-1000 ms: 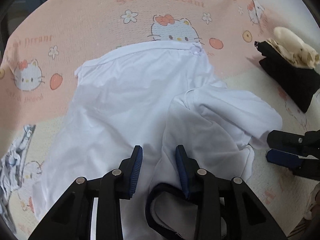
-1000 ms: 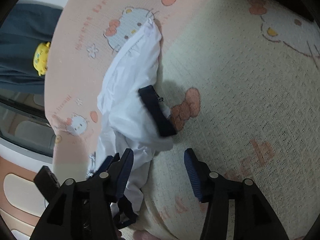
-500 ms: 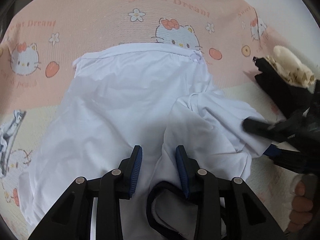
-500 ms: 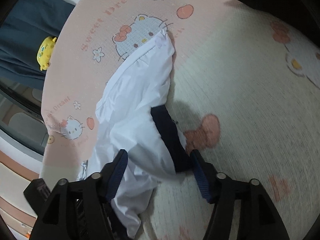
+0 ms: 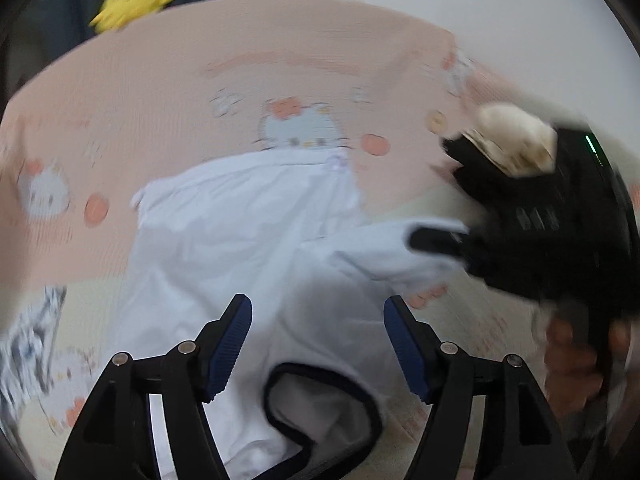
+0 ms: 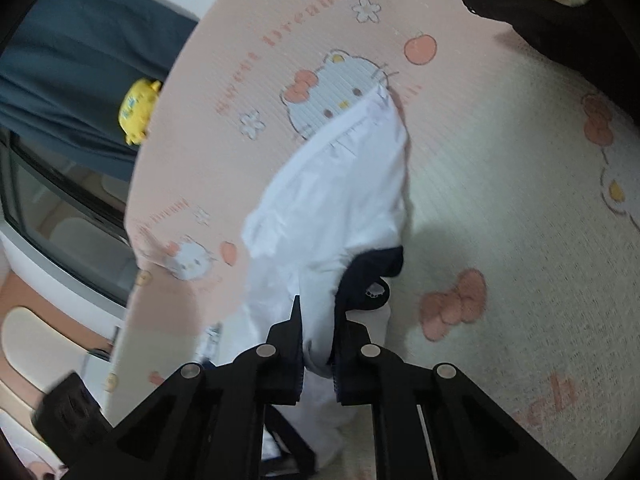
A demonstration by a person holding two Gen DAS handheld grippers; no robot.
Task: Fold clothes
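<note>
On the pink cartoon-print mat (image 6: 500,184) lies a white garment (image 5: 240,248) with dark navy trim, rumpled and partly spread. Right tool (image 6: 318,344) has just been closing and now clamps a bunched white fold. Left tool (image 5: 318,344) has just been opening; its jaws stand apart above the navy-edged neckline, gripping nothing.

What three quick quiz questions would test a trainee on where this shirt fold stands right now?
1. True or false: the right gripper is closed on the white shirt.
2. Is anything pinched between the fingers of the left gripper?
3. Multiple choice: the shirt's navy collar lies (A) nearest the left gripper, (B) at the far hem, (C) off the mat.

Key: 1 true; it grips the navy-cuffed sleeve. 2 no, its jaws have just been opening, with nothing clamped. 3 A.
</note>
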